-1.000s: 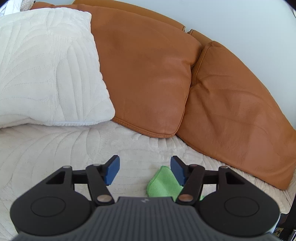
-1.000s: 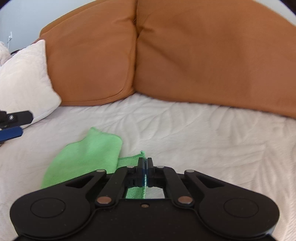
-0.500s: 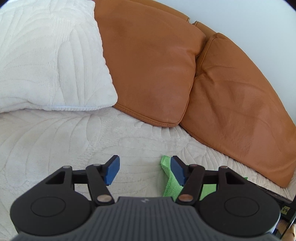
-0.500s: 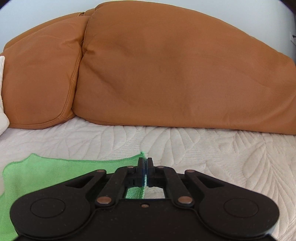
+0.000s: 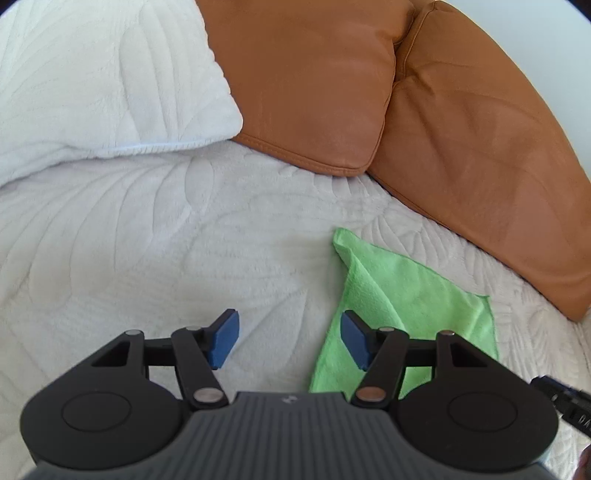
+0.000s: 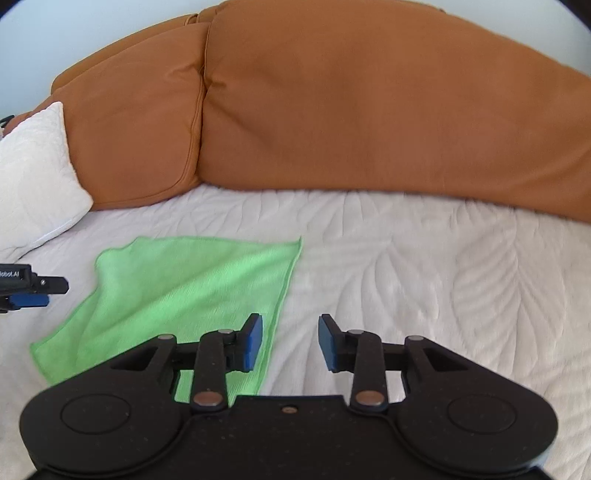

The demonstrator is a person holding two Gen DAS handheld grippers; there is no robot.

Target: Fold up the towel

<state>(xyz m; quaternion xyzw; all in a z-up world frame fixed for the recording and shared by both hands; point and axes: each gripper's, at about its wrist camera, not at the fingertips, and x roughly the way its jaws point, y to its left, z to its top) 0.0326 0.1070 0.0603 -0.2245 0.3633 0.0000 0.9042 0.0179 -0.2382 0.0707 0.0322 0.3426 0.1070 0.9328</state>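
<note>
A green towel [image 6: 177,295] lies spread flat on the white quilted bed cover [image 6: 424,266]. It also shows in the left wrist view [image 5: 402,302], with its far left corner slightly rumpled. My right gripper [image 6: 290,341] is open and empty, just above the towel's right edge. My left gripper [image 5: 290,339] is open and empty, over the cover at the towel's left edge. The left gripper's tip shows at the left of the right wrist view [image 6: 33,288].
Two brown leather cushions [image 6: 369,122] stand along the back of the bed. A white quilted pillow [image 5: 96,85] leans at the left, also in the right wrist view [image 6: 33,177]. A wall [image 6: 92,33] rises behind.
My right gripper has opened and let go of the towel, which now lies spread flat. Both grippers have pulled back, so more of the towel shows.
</note>
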